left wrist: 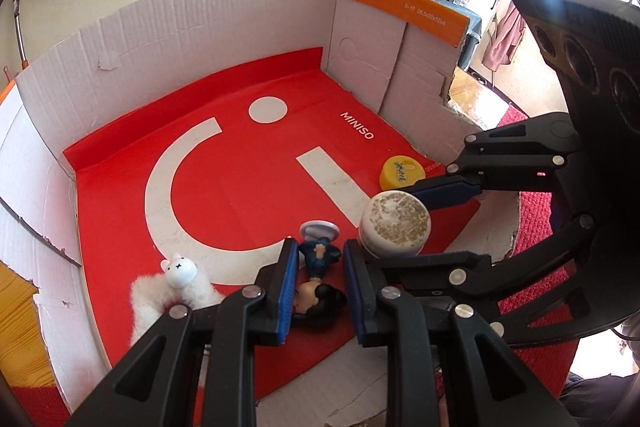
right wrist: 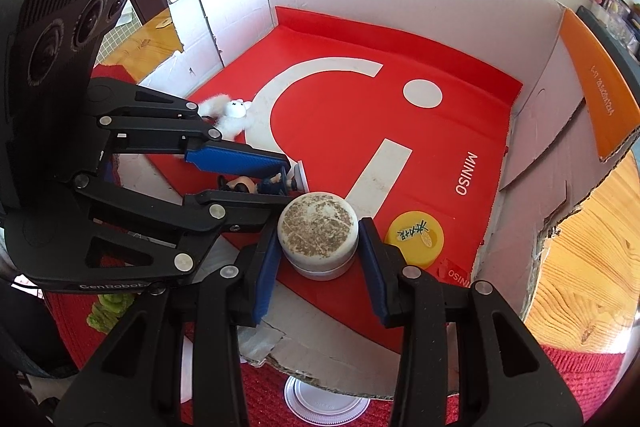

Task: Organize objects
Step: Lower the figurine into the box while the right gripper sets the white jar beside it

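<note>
While the open cardboard box (left wrist: 168, 39) with its red liner (left wrist: 240, 163) holds everything in view, two of its objects are straddled by the tools. The left gripper (left wrist: 319, 291) is spread, and the small figurine (left wrist: 318, 279) (lying on its side, round base pointing away) is bracketed by its fingers; no firm contact can be confirmed. The right gripper (right wrist: 319, 259) is likewise parted around the round white jar (right wrist: 318, 233), whose worn top faces up; its pads appear close to the jar's sides, though whether they touch cannot be told.

The jar is judged rigid, smooth-sided and probably light, so a hold low on its straight wall, across the widest part, would be favoured. The figurine is thought hard, light and somewhat fragile at thin parts; its torso would be the safer place to grasp.

A yellow cap (right wrist: 415, 233) lies just beside the jar, and a fluffy white rabbit toy (left wrist: 176, 287) rests near the figurine.
</note>
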Motion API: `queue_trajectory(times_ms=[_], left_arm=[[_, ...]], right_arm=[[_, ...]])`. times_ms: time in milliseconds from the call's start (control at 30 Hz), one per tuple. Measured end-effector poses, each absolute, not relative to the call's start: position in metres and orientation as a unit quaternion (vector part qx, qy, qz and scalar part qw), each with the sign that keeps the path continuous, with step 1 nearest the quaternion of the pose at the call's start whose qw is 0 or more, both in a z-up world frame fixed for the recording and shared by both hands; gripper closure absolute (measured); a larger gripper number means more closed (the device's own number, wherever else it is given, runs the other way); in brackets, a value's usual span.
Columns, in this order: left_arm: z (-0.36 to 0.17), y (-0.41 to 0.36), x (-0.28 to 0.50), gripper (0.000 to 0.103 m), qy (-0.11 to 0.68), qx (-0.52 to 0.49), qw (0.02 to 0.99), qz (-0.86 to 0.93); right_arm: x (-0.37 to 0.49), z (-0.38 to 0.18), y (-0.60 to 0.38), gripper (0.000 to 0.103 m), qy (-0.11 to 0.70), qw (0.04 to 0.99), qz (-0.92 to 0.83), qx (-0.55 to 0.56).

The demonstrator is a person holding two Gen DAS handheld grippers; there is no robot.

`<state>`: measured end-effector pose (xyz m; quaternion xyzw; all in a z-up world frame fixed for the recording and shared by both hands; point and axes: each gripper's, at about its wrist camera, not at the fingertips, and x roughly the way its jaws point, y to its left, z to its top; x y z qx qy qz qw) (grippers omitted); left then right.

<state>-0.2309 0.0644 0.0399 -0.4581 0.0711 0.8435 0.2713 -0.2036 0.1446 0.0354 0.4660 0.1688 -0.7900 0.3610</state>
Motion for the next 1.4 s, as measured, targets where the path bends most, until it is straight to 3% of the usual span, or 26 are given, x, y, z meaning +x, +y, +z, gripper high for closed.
queue_trajectory(times_ms=[233,567,700,1100,1200,1300,1400], left_arm=[[0.040,0.063,-0.231,0.072,0.066,-0.458,0.270,0.845],[0.042,0.062,-0.231,0.071,0.061,-0.458,0.271,0.844],[0.046,0.060,-0.230,0.066,0.060,-0.452,0.267,0.849],[0.061,0.048,-0.216,0.065,0.043,-0.440,0.264,0.857],[0.065,0.044,-0.210,0.058,0.038,-0.435,0.259,0.861],[0.071,0.040,-0.202,0.058,0.034,-0.428,0.257,0.866],[0.078,0.036,-0.193,0.055,0.030,-0.418,0.254,0.871]], right_arm=[[-0.203,0.037,0.146,0.064,0.169,0.358,-0.793,0.463],[-0.199,0.042,0.150,0.060,0.168,0.355,-0.796,0.460],[-0.198,0.045,0.149,0.058,0.170,0.355,-0.798,0.457],[-0.184,0.061,0.149,0.052,0.178,0.348,-0.809,0.439],[-0.180,0.065,0.150,0.052,0.176,0.347,-0.812,0.435],[-0.172,0.071,0.151,0.052,0.174,0.347,-0.817,0.427],[-0.163,0.078,0.153,0.045,0.171,0.345,-0.823,0.417]])
